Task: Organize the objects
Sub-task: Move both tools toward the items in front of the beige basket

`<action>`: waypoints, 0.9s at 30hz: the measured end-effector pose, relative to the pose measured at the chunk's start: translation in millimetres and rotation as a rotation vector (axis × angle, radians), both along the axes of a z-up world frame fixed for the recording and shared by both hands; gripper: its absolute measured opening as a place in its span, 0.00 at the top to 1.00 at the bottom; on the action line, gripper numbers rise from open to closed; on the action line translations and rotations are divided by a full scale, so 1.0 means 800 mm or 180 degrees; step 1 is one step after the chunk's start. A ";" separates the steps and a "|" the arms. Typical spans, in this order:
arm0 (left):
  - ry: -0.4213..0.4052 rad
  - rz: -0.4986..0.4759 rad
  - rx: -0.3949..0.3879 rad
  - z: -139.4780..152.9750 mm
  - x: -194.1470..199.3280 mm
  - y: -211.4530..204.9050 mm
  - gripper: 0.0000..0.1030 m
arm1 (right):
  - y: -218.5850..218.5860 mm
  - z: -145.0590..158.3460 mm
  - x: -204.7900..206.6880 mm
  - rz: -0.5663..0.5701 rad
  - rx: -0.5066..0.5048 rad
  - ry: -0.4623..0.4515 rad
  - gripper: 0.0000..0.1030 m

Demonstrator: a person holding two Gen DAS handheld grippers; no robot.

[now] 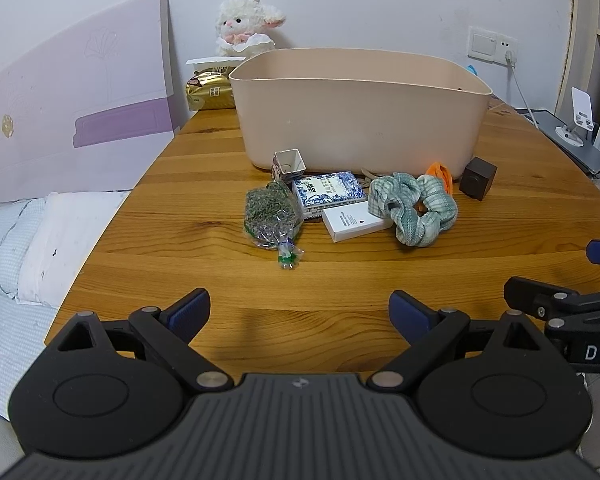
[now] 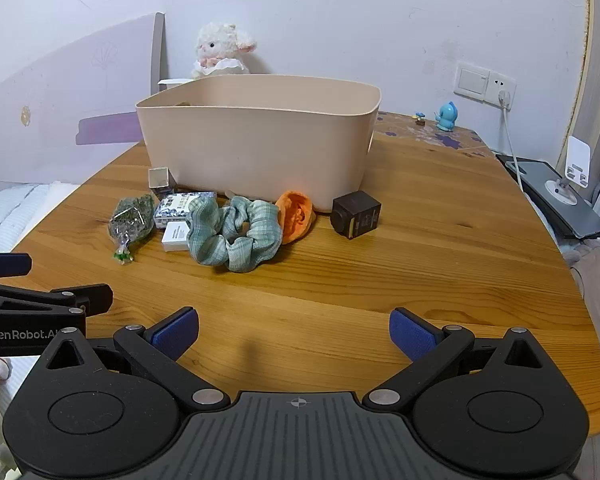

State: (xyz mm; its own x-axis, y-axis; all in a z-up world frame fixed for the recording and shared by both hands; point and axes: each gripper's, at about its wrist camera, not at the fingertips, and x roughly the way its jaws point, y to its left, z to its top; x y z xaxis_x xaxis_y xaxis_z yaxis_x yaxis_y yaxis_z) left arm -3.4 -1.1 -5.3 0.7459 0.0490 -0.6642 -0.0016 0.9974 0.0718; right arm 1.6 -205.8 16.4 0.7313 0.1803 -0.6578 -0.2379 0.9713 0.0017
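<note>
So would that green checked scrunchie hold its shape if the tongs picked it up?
Probably not: the green scrunchie is gathered, ruffled cloth, so it would likely sag and squash. It looks light, and lying flat on the table it seems unlikely to roll.

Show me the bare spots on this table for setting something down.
The widest free patch is the wood between both open grippers and the item row. More lies right of the dark cube. It is crowded from the herb bag to the scrunchie, against the bin.
</note>
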 end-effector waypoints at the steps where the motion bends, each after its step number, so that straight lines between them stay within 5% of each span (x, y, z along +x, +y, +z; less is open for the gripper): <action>1: 0.0000 0.0000 0.0001 0.000 0.000 0.000 0.06 | 0.000 0.000 0.000 -0.0001 0.0008 -0.0003 0.00; 27: 0.0103 0.0102 -0.0112 -0.004 0.044 0.033 0.06 | 0.018 -0.007 0.051 0.0148 0.0326 0.0155 0.00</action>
